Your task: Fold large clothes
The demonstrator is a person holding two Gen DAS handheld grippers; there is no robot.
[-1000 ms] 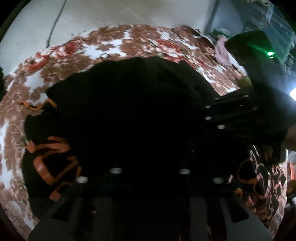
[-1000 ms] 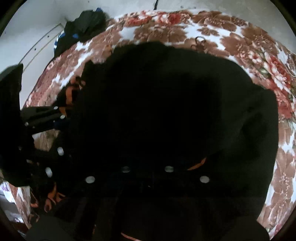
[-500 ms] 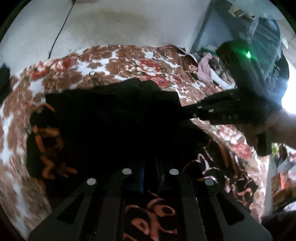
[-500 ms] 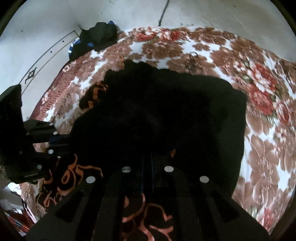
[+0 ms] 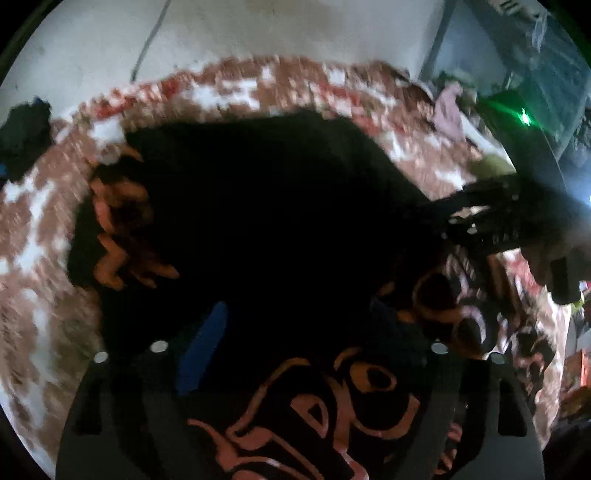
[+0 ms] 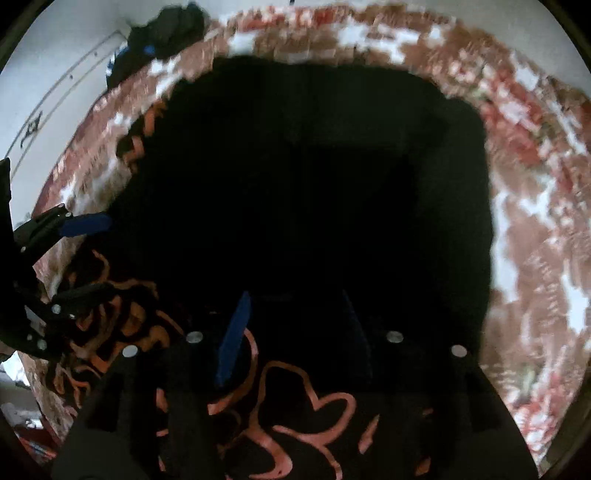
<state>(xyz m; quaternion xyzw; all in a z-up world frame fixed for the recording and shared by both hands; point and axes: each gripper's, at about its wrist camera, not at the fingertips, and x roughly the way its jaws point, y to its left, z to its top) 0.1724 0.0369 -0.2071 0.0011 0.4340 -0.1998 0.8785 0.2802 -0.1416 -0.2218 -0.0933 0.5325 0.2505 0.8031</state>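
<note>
Floral blanket (image 6: pixel 535 221) under black garment (image 6: pixel 314 184), pale wall (image 5: pixel 258 29); both tools (image 5: pixel 299 350) (image 6: pixel 295 321) opening, unclamped

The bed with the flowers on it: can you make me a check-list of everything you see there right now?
Surface: brown, red and white flowered blanket covering the bed, blurred.
Job's things: large black garment with orange squiggle print lying on the blanket, folded over so mostly plain black shows.
Clutter: dark clothes pile at the blanket's far edge; pink cloth at the other side.
Grippers: left gripper and right gripper both opening, blue pads apart, above the garment and not pinching it.
Cables: one thin dark cable running down the pale wall.
Surroundings: pale wall; a green light on the right gripper's body.
</note>
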